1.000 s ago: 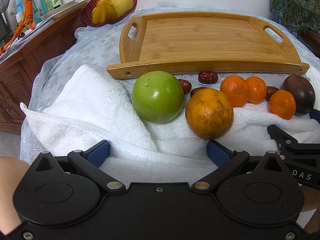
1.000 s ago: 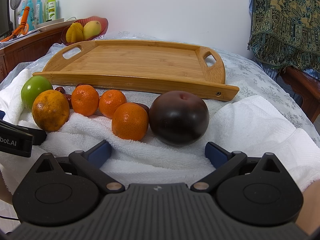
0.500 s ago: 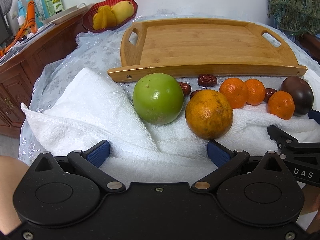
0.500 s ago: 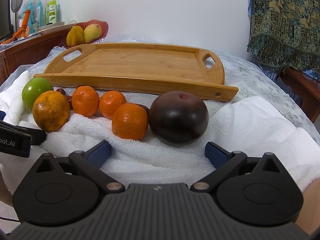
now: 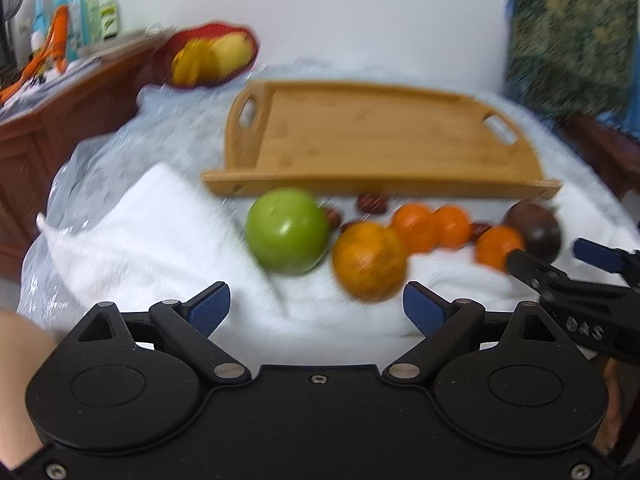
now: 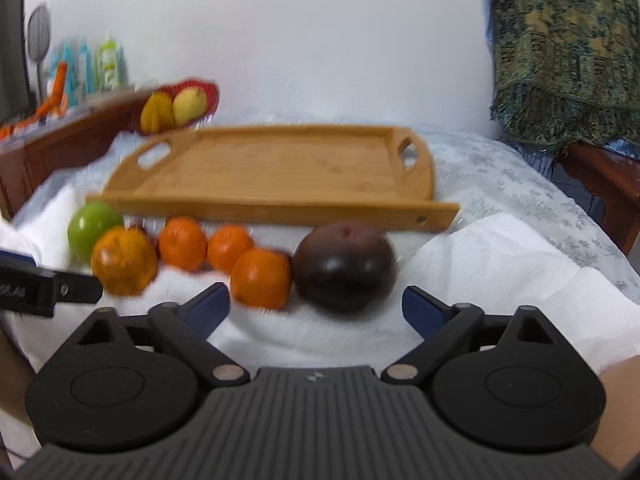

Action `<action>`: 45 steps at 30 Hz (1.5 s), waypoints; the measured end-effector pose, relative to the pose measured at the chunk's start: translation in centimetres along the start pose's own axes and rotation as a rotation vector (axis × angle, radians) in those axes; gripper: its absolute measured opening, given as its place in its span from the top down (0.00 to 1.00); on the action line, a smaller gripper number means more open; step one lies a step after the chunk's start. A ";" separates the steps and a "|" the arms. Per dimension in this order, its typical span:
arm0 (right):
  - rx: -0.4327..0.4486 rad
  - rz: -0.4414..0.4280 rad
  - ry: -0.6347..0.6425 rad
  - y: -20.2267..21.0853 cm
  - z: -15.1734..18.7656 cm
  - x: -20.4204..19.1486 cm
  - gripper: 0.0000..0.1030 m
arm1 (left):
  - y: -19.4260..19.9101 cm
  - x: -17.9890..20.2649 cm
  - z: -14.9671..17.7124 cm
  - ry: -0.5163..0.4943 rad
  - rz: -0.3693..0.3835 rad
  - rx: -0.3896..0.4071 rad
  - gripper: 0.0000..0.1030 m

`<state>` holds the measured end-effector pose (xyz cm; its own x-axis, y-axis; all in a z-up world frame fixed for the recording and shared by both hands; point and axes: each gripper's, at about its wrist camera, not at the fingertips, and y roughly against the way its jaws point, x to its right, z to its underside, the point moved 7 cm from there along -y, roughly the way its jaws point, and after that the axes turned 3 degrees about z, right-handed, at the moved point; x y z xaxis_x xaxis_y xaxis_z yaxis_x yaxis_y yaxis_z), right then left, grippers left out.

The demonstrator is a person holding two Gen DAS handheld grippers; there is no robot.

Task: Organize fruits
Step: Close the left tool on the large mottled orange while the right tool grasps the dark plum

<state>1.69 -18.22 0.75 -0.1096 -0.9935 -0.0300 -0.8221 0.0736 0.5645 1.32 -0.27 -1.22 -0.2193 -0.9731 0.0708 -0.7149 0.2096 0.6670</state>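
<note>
On a white towel [image 5: 152, 236] lie a green apple [image 5: 286, 232], a large orange [image 5: 370, 260], three small tangerines [image 6: 260, 278], a dark purple fruit [image 6: 344, 266] and some dark red dates [image 5: 372, 202]. Behind them stands an empty bamboo tray [image 5: 380, 136]. My left gripper [image 5: 316, 306] hangs in front of the apple and orange, jaws wide and closing, nothing between them. My right gripper [image 6: 316, 306] hangs in front of a tangerine and the purple fruit, jaws wide and closing, nothing between the pads. Both views are blurred.
A red bowl [image 5: 208, 56] with yellow fruit sits at the back left beside a wooden sideboard [image 5: 52, 120] carrying bottles. A patterned cloth [image 6: 560, 52] hangs over furniture on the right. A lacy white cover [image 6: 500, 176] lies over the table.
Both grippers have lifted and pulled back, so the fruit and tray look smaller and sit lower in each view. The jaws have narrowed slightly. No fruit has moved.
</note>
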 end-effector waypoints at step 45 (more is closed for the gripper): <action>-0.090 -0.043 0.032 -4.0 -0.3 1.4 0.21 | -4.4 2.1 0.6 0.008 0.053 0.025 0.48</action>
<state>5.01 -19.92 -1.33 -0.0568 -0.9979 -0.0304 -0.7718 0.0246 0.6354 3.56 -3.20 -4.45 -0.2515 -0.9614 0.1115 -0.7190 0.2628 0.6434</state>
